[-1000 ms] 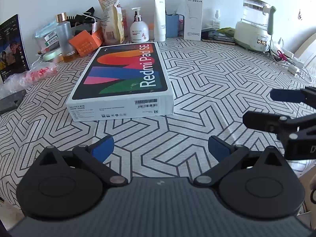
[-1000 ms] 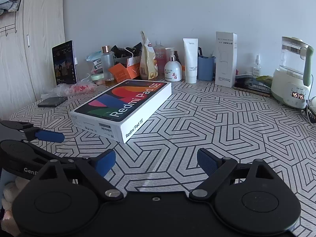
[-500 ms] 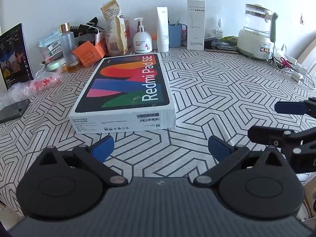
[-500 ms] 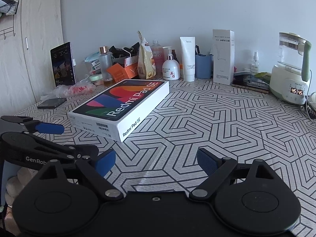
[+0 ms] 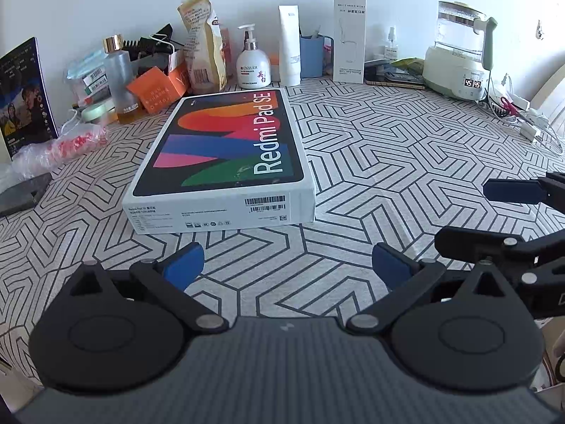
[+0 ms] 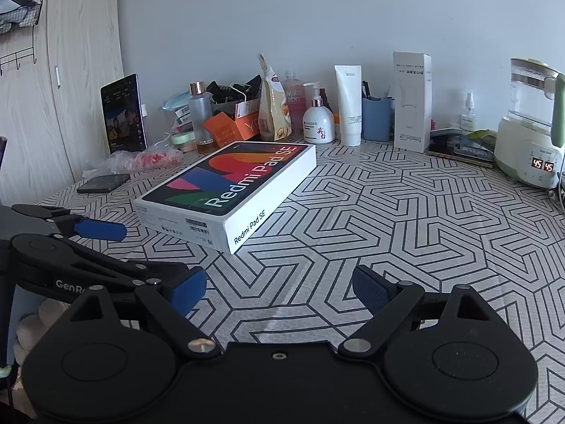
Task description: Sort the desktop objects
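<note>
- Left tool (image 5: 287, 265) and right tool (image 6: 279, 288) both hover over the near edge of the desk (image 5: 406, 162), jaws spread wide, nothing between them.
- The Redmi Pad SE box (image 5: 222, 162) lies flat just ahead of the left tool, untouched.
- Risk: the box looks too wide for one grip; a corner pinch could let it tilt, slip, or slide into the crowded bottles (image 5: 253, 62) behind.
</note>
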A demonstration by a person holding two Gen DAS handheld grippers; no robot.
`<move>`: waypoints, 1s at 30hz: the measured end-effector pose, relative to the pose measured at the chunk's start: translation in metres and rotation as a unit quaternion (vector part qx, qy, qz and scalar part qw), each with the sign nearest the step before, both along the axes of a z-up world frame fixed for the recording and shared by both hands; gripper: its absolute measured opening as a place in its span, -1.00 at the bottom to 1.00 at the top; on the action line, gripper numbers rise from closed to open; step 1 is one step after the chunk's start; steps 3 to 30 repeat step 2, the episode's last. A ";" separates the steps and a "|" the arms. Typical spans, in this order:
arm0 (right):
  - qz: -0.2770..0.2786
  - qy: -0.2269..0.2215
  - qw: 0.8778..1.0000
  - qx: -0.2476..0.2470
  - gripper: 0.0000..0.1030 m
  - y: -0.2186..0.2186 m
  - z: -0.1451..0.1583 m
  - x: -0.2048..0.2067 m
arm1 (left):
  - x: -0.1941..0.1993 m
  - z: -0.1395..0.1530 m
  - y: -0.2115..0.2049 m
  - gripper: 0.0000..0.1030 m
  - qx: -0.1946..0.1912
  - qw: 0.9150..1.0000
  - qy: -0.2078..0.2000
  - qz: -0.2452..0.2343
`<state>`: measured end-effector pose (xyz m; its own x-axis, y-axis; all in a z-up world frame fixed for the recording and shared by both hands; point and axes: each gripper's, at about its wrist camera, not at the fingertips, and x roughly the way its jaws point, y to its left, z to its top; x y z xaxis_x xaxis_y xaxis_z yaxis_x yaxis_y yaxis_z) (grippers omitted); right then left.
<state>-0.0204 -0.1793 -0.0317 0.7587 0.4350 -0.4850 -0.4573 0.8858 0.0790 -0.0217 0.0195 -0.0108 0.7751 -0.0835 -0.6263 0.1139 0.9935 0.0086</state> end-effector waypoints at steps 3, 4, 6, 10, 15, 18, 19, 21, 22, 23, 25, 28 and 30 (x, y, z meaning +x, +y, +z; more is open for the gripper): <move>0.000 -0.001 1.000 0.002 0.80 -0.001 0.001 0.000 | -0.001 0.001 0.000 1.00 -0.002 1.000 -0.001 -0.002; 0.000 -0.001 1.000 0.002 0.80 -0.001 0.001 0.000 | -0.001 0.001 0.000 1.00 -0.002 1.000 -0.001 -0.002; 0.000 -0.001 1.000 0.002 0.80 -0.001 0.001 0.000 | -0.001 0.001 0.000 1.00 -0.002 1.000 -0.001 -0.002; 0.000 -0.001 1.000 0.002 0.80 -0.001 0.001 0.000 | -0.001 0.001 0.000 1.00 -0.002 1.000 -0.001 -0.002; 0.000 -0.001 1.000 0.002 0.80 -0.001 0.001 0.000 | -0.001 0.001 0.000 1.00 -0.002 1.000 -0.001 -0.002; 0.000 -0.001 1.000 0.002 0.80 -0.001 0.001 0.000 | -0.001 0.001 0.000 1.00 -0.002 1.000 -0.001 -0.002; 0.000 -0.001 1.000 0.002 0.80 -0.001 0.001 0.000 | -0.001 0.001 0.000 1.00 -0.002 1.000 -0.001 -0.002; 0.000 -0.001 1.000 0.002 0.80 -0.001 0.001 0.000 | -0.001 0.001 0.000 1.00 -0.002 1.000 -0.001 -0.002; 0.000 -0.001 1.000 0.002 0.80 -0.001 0.001 0.000 | -0.001 0.001 0.000 1.00 -0.002 1.000 -0.001 -0.002; 0.000 -0.001 1.000 0.002 0.80 -0.001 0.001 0.000 | -0.001 0.001 0.000 1.00 -0.002 1.000 -0.001 -0.002; 0.000 -0.001 1.000 0.002 0.80 -0.001 0.001 0.000 | -0.001 0.001 0.000 1.00 -0.002 1.000 -0.001 -0.002; 0.000 -0.001 1.000 0.002 0.80 -0.001 0.001 0.000 | -0.001 0.001 0.000 1.00 -0.002 1.000 -0.001 -0.002; 0.000 -0.001 1.000 0.002 0.80 -0.001 0.001 0.000 | -0.001 0.001 0.000 1.00 -0.002 1.000 -0.001 -0.002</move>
